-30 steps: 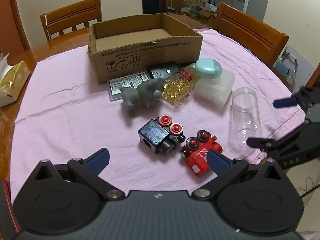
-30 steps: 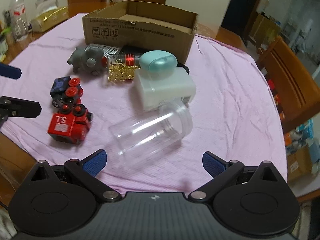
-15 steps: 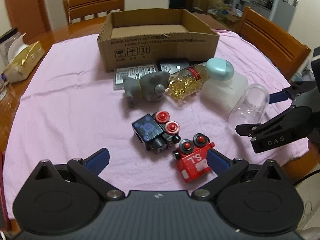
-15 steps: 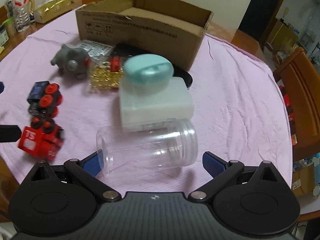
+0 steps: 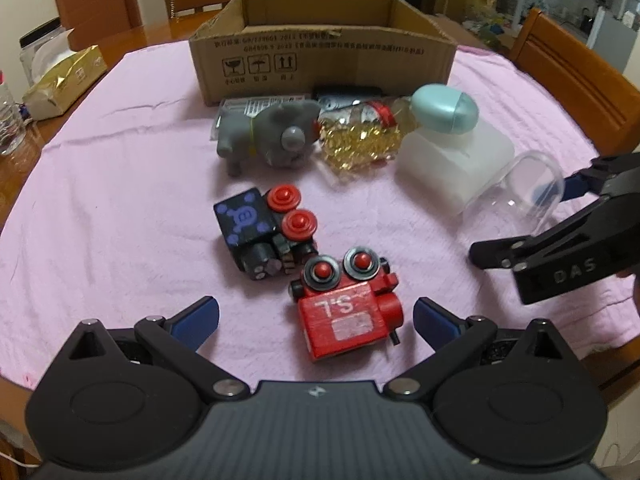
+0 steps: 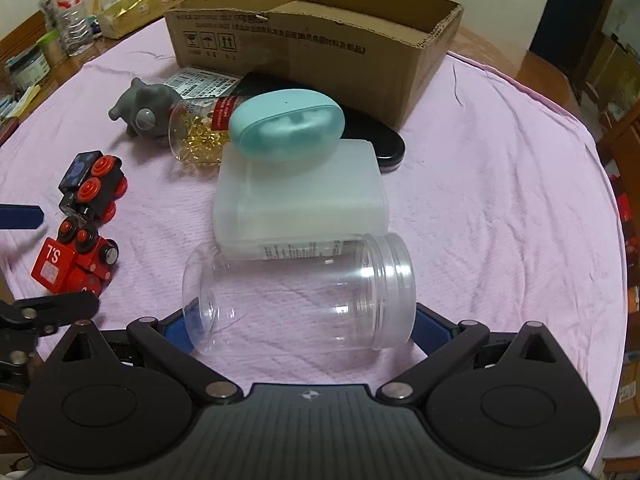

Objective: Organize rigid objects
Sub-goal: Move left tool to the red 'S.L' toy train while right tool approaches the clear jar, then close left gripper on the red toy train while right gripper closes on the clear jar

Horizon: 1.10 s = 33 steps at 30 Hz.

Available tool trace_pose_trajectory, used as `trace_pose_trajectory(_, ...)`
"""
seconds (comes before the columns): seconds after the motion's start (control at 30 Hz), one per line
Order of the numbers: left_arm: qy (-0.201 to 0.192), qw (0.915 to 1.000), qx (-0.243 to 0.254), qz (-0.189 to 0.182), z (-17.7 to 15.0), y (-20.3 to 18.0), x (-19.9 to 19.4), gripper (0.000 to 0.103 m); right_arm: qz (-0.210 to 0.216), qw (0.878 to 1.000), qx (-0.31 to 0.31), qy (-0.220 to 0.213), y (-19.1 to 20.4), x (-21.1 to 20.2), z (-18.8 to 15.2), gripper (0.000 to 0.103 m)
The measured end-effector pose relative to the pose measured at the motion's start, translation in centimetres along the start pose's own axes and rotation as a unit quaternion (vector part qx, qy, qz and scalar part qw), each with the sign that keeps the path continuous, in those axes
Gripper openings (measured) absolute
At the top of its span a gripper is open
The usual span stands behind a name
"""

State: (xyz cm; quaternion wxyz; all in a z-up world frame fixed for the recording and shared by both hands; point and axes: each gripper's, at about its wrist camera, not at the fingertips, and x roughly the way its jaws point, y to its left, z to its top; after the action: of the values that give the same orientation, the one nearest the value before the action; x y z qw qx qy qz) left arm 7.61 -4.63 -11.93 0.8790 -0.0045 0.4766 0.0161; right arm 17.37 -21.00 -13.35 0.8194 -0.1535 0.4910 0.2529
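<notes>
- Currently, cardboard box [image 5: 320, 60] apparently holds nothing; every object lies outside on the cloth [image 6: 500, 200].
- Right gripper [image 6: 298, 330], spread wide, straddles the clear jar [image 6: 296, 296], not yet clamped.
- Left gripper [image 5: 316, 314], released, brackets the red train [image 5: 348, 312].

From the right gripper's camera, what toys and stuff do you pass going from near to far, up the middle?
Clear plastic jar lying on its side → frosted white plastic box → mint-green oval case on top of it → open brown cardboard box.
</notes>
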Motion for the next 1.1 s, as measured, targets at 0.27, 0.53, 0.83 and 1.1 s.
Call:
trace_pose_trajectory(0.27, 0.007, 0.9992, -0.03, 0.023, -1.5, 1.9, -0.3, 0.103, 0.011, 1.0, -0.018, -0.017, -0.2, -0.2, -0.5, 0.103)
trace_pose_trajectory(0.53, -0.004, 0.9999, -0.013, 0.008, -1.2, 1.7, 0.1, 0.101, 0.013, 0.999, -0.021, -0.025, -0.2, -0.3, -0.8, 0.103)
trace_pose_trajectory(0.83, -0.02, 0.9992, 0.026, -0.024, -0.4, 0.1, -0.3, 0.07, 0.015, 0.999, -0.023, -0.031, -0.3, -0.4, -0.9, 0.103)
trace_pose_trajectory(1.1, -0.02, 0.999, 0.029, -0.027, -0.2, 0.1, -0.4, 0.059, 0.013, 0.999, -0.021, -0.026, -0.3, -0.3, -0.8, 0.103)
